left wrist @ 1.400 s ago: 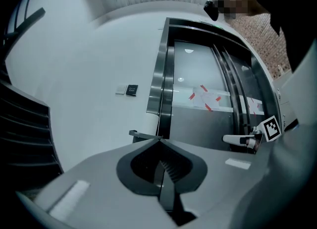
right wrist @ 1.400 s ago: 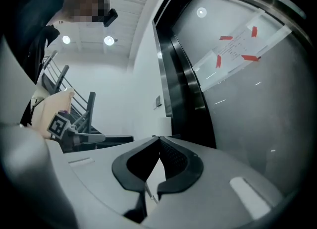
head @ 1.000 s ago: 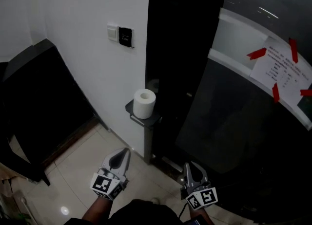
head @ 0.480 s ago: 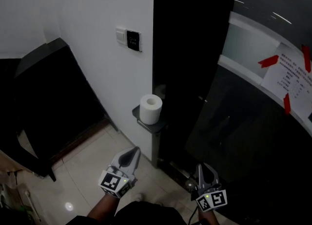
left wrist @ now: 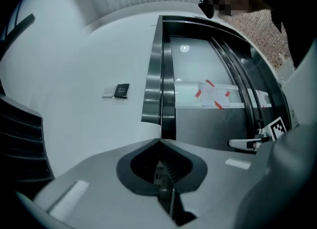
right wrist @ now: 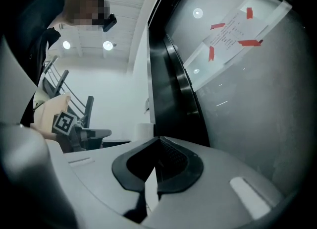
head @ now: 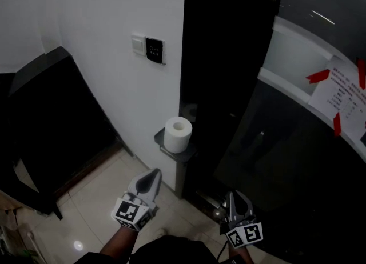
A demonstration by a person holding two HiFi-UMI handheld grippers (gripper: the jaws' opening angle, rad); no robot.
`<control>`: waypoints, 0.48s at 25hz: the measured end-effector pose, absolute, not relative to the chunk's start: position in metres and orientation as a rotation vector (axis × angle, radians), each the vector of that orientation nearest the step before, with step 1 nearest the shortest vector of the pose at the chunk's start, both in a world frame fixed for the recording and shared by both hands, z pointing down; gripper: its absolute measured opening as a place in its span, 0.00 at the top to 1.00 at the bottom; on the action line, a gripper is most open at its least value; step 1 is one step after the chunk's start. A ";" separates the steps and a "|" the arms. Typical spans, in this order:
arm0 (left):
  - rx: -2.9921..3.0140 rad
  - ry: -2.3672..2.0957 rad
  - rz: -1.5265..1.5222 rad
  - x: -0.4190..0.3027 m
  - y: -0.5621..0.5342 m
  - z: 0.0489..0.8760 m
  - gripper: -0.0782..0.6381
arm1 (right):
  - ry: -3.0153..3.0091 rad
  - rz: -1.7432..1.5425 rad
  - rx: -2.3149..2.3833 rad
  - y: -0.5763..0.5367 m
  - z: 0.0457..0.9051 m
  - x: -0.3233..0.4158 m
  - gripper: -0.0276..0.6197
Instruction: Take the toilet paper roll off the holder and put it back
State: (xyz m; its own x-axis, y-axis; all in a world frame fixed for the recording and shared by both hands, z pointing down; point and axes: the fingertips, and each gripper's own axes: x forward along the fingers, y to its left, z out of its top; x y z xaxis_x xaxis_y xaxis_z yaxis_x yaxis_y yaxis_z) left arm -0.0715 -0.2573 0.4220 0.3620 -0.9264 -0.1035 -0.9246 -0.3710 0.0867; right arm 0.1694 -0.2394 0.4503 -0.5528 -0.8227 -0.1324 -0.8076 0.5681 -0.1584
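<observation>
A white toilet paper roll stands upright on a small dark holder fixed at the wall corner. In the right gripper view the roll peeks out just above the jaws. My left gripper hangs low over the floor tiles, below and left of the roll and apart from it, jaws shut and empty. The right gripper is lower right of the holder, beside the black panel, its tips also shut with nothing between them. The left gripper view does not show the roll.
A white wall with a switch plate rises above the holder. Black glossy panels stand to the right, with a taped paper notice on frosted glass. A dark structure fills the left. Pale floor tiles lie below.
The head view has shifted, so the roll now sits slightly lower and further right in the frame. Both grippers stay shut and low, the right one a little lower in the frame.
</observation>
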 end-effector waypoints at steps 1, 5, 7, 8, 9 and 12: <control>2.588 -1.748 -0.205 -0.074 -0.260 0.424 0.89 | 2.605 -0.120 -1.376 -0.241 0.451 0.167 0.94; 2.587 -1.742 -0.192 -0.080 -0.269 0.429 0.89 | 2.624 -0.155 -1.396 -0.247 0.461 0.161 0.94; 2.589 -1.757 -0.184 -0.084 -0.277 0.431 0.89 | 2.623 -0.168 -1.412 -0.249 0.465 0.159 0.94; 2.591 -1.752 -0.177 -0.084 -0.282 0.430 0.89 | 2.621 -0.170 -1.420 -0.251 0.466 0.159 0.94; 2.596 -1.741 -0.171 -0.083 -0.286 0.428 0.89 | 2.619 -0.168 -1.428 -0.252 0.465 0.158 0.94; 2.637 -1.699 -0.167 -0.076 -0.299 0.419 0.89 | 2.608 -0.148 -1.457 -0.254 0.461 0.161 0.94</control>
